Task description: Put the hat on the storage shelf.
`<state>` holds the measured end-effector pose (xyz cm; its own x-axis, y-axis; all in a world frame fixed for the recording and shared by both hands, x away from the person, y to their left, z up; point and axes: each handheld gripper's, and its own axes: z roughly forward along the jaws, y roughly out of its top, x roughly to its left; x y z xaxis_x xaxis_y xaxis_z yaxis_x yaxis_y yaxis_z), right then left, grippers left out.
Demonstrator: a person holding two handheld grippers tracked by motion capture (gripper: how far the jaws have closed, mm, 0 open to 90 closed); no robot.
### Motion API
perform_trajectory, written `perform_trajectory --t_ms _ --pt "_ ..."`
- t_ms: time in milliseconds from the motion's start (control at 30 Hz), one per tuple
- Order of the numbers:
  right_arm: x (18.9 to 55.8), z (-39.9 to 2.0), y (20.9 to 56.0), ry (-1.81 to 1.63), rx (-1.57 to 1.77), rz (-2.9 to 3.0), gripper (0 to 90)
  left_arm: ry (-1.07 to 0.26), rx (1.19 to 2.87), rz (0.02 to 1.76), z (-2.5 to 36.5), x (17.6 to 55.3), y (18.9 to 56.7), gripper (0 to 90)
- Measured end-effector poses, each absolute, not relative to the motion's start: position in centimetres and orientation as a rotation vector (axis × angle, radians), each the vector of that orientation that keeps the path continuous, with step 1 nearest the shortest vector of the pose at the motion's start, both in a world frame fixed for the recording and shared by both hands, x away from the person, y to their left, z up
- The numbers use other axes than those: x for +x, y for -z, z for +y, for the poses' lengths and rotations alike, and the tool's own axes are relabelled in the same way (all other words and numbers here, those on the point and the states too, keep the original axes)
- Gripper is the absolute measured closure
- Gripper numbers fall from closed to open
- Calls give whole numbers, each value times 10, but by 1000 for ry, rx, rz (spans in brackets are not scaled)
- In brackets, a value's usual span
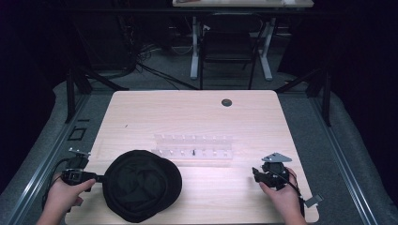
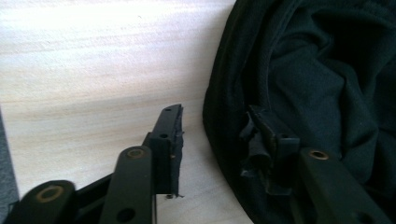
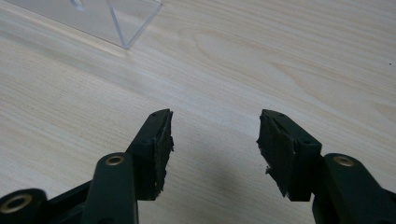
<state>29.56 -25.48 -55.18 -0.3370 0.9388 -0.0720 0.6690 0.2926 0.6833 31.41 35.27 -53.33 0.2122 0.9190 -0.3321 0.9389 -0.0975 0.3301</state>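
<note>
A black cloth hat (image 1: 141, 185) lies crumpled at the front left of the wooden table (image 1: 197, 112). My left gripper (image 1: 101, 177) is at the hat's left edge. In the left gripper view it (image 2: 215, 114) is open and straddles the hat's rim (image 2: 224, 93), with one jaw over the bare wood and the other against the dark cloth (image 2: 327, 70). My right gripper (image 1: 256, 173) rests at the front right, held by a hand. It (image 3: 215, 121) is open over bare wood with nothing between its jaws.
A clear plastic rack (image 1: 193, 146) with several small pegs stands mid-table, its corner (image 3: 116, 18) just ahead of my right gripper. A dark round grommet (image 1: 226, 102) sits at the far side. A black chair (image 1: 230, 47) stands beyond the table.
</note>
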Motion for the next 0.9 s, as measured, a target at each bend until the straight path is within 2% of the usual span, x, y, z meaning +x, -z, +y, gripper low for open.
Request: perform_trajectory --t_ms 200,433,600,900 --pt "296 -254 552 -774 1431 2097 440 130 1986 1727 356 315 537 620" --pt "296 -254 552 -783 1433 2098 441 122 2020 1741 352 315 540 621" --pt "296 -254 552 -786 1434 2100 440 122 2027 1723 349 315 540 708" --pt "296 -254 552 -787 1438 2100 440 129 2028 1724 348 316 540 740"
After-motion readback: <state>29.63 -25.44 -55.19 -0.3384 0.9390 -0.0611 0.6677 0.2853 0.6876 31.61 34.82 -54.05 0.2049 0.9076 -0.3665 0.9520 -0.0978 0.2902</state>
